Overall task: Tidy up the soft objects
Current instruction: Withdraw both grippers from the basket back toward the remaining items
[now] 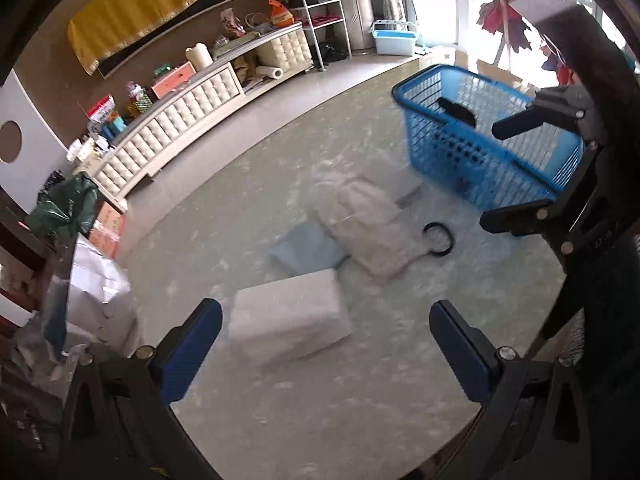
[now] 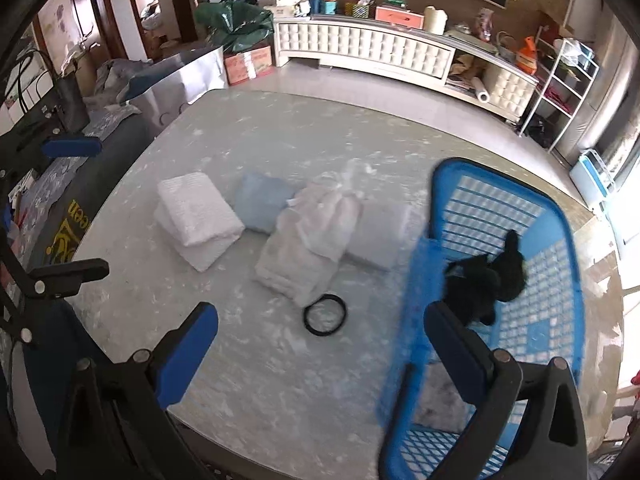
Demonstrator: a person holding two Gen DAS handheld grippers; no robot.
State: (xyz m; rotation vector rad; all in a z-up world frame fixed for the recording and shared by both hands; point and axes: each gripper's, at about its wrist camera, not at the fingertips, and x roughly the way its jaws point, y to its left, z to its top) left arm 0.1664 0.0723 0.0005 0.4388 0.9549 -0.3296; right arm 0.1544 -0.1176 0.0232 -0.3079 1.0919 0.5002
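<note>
White folded terry towel [image 1: 290, 316] lies on pale marbled table [image 1: 320, 420], just ahead of left gripper [image 1: 326, 344], between its wide-open, empty fingers; long axis runs crosswise to fingers. Left gripper nearer. Right gripper [image 2: 320, 350] also wide open, empty, right finger over rim of blue plastic mesh basket [image 2: 560, 240]. Basket holds only black fabric piece [image 2: 486, 284]. Blue folded cloth [image 2: 262, 202], cream folded fabric bundle [image 2: 312, 248], black ring band [image 2: 325, 315] rest on table outside basket.

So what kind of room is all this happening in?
Most likely a lived-in home living room: a long tufted cream cabinet cluttered with household odds and ends, a white wire shelf rack, and a marble-look table holding folded towels beside a blue laundry basket.
</note>
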